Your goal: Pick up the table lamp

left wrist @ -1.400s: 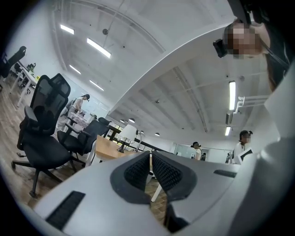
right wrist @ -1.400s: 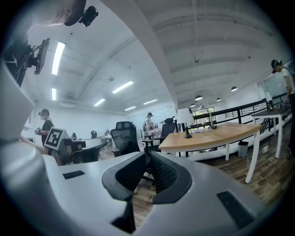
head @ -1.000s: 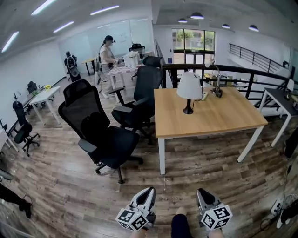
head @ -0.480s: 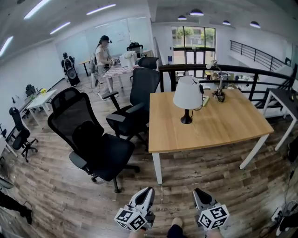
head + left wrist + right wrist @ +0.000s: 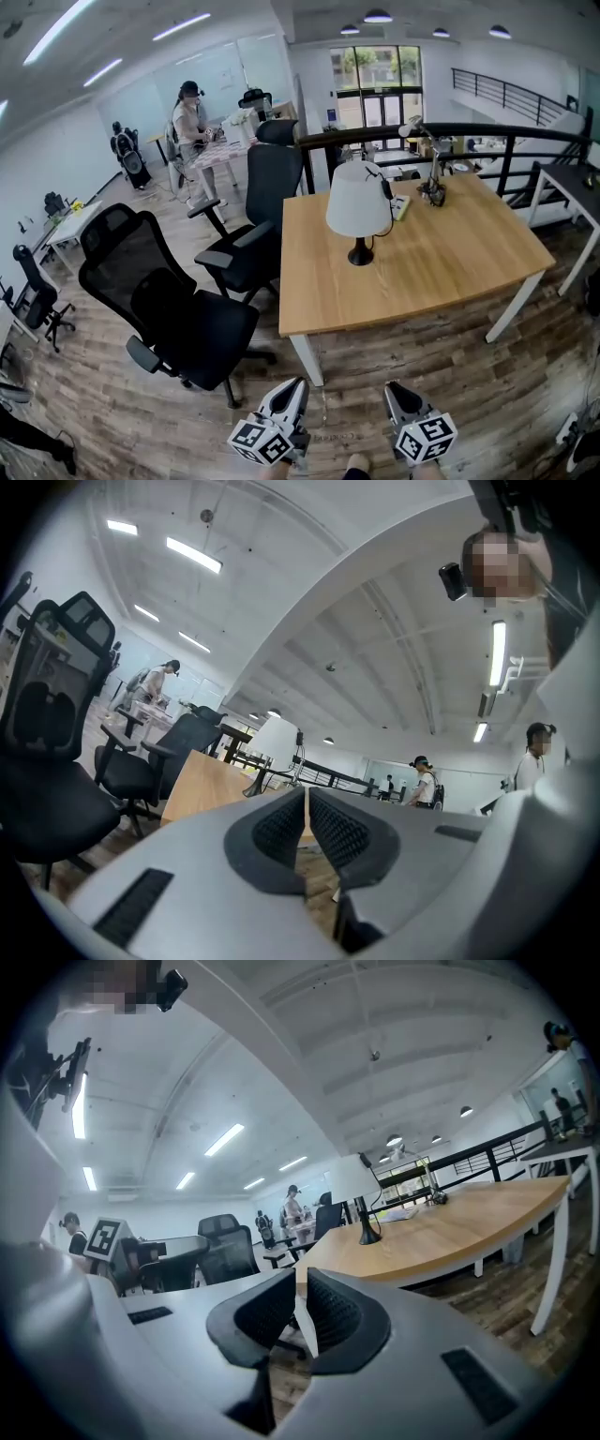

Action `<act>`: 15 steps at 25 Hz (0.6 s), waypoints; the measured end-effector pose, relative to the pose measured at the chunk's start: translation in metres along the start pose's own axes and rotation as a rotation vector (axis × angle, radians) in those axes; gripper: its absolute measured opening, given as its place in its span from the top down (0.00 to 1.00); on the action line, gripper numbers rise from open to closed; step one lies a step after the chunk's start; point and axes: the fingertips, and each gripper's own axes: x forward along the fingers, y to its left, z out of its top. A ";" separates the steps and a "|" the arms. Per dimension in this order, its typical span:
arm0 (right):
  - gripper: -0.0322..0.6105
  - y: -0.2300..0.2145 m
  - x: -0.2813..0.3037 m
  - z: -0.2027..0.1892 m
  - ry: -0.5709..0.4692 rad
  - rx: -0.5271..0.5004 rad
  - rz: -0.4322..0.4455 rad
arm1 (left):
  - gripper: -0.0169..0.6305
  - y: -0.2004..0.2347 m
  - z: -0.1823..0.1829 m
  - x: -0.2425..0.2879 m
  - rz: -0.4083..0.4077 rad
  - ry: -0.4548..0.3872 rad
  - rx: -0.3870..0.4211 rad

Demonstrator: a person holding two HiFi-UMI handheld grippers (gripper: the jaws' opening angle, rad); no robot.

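Note:
A table lamp (image 5: 358,199) with a white shade and a thin black stem and foot stands upright on a wooden table (image 5: 441,253), toward its far left part. Both grippers are low in the head view, over the floor and short of the table's near edge. My left gripper (image 5: 295,386) is shut with nothing in it, and so is my right gripper (image 5: 397,390). In the left gripper view the lamp (image 5: 275,739) shows far beyond the closed left gripper (image 5: 307,797). In the right gripper view the lamp (image 5: 364,1218) stands well ahead of the right gripper (image 5: 302,1286).
Two black office chairs (image 5: 178,309) (image 5: 253,216) stand left of the table. A jointed desk lamp (image 5: 431,183) and a power strip (image 5: 401,206) sit at the table's far edge, before a black railing (image 5: 487,131). A person (image 5: 190,117) stands far off.
The table and lamp have grown larger and slid left and down in the head view as I came closer. Both grippers stay shut, low in the frame.

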 end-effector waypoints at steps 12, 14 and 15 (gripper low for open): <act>0.86 -0.048 0.031 0.034 -0.047 0.001 0.000 | 0.94 -0.013 0.006 0.080 -0.063 0.002 0.024; 0.87 -0.051 0.035 0.034 -0.044 0.005 0.000 | 0.94 -0.010 0.001 0.084 -0.059 0.014 0.017; 0.87 -0.053 0.037 0.033 -0.038 0.006 0.002 | 0.94 -0.008 -0.002 0.086 -0.052 0.020 0.010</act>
